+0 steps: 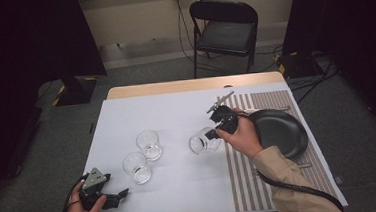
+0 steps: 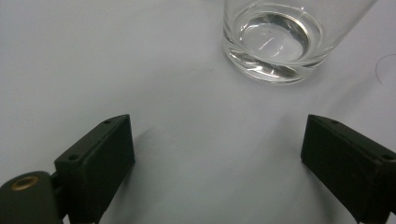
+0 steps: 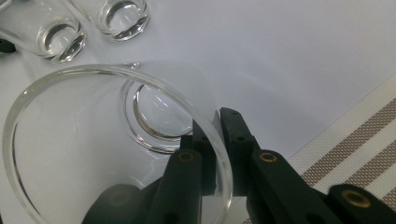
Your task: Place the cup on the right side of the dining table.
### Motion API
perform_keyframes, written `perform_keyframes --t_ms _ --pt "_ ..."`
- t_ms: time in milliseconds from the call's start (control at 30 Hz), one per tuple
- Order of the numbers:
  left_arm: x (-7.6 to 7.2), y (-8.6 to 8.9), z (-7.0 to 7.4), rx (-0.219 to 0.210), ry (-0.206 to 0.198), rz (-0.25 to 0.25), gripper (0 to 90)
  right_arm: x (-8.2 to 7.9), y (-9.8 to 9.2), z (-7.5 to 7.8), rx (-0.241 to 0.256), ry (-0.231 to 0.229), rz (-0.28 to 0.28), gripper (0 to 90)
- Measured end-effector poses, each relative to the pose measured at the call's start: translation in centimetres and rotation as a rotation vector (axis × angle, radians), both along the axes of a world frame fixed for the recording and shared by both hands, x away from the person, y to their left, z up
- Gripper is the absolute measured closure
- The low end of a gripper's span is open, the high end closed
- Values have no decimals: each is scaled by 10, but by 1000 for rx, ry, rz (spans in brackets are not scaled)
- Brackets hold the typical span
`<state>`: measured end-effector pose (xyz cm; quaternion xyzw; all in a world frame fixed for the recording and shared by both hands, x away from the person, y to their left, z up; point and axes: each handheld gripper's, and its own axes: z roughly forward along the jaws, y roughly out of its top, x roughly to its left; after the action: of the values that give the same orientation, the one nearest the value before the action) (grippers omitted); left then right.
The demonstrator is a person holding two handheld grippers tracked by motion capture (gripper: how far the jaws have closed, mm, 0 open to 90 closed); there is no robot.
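The right gripper [image 1: 217,130], just right of centre in the high view, is clamped on the wall of a tilted glass [image 3: 116,144], one jaw inside the rim and one outside. To set it down well, I'd level it slowly before letting go (thin rim, easy to slip). The left gripper [image 2: 217,158] rests at lower left, jaws spread, with two upright glasses [image 1: 143,155] just above it.

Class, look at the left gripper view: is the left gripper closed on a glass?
No. The left gripper stands wide open over bare white table, and the nearest glass sits beyond its jaws, untouched.
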<state>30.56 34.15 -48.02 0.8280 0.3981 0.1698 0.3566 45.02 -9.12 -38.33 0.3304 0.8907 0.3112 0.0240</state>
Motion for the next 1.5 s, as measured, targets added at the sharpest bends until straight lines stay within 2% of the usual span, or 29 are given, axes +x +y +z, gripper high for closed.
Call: perform_keyframes --t_ms 233,400,433,467,600,933,1033,1067,1133,1300,1500 --pt "0 0 0 0 0 0 88 3 -11 4 27 -2 -41 859" --pt "0 0 0 0 0 0 88 5 -18 6 28 -2 -63 859" --pt "0 0 0 0 0 0 88 6 -20 6 30 -13 -65 859" --pt "0 0 0 0 0 0 88 6 -21 7 28 -1 -70 859" --pt "0 0 0 0 0 0 88 7 -27 8 37 -5 -98 859" --pt "0 0 0 0 0 0 88 11 -39 12 21 -16 -128 859" --pt "0 0 0 1 -1 -1 88 13 -44 13 34 -16 -145 859" --pt "0 0 0 0 0 0 88 13 -45 14 31 -2 -145 859" --pt "0 0 0 -1 0 0 88 14 -48 14 29 -19 -157 859" --pt "0 0 0 -1 0 0 88 17 -53 15 23 -25 -166 859" --pt "0 0 0 0 0 0 88 21 -58 14 25 -13 -180 859"
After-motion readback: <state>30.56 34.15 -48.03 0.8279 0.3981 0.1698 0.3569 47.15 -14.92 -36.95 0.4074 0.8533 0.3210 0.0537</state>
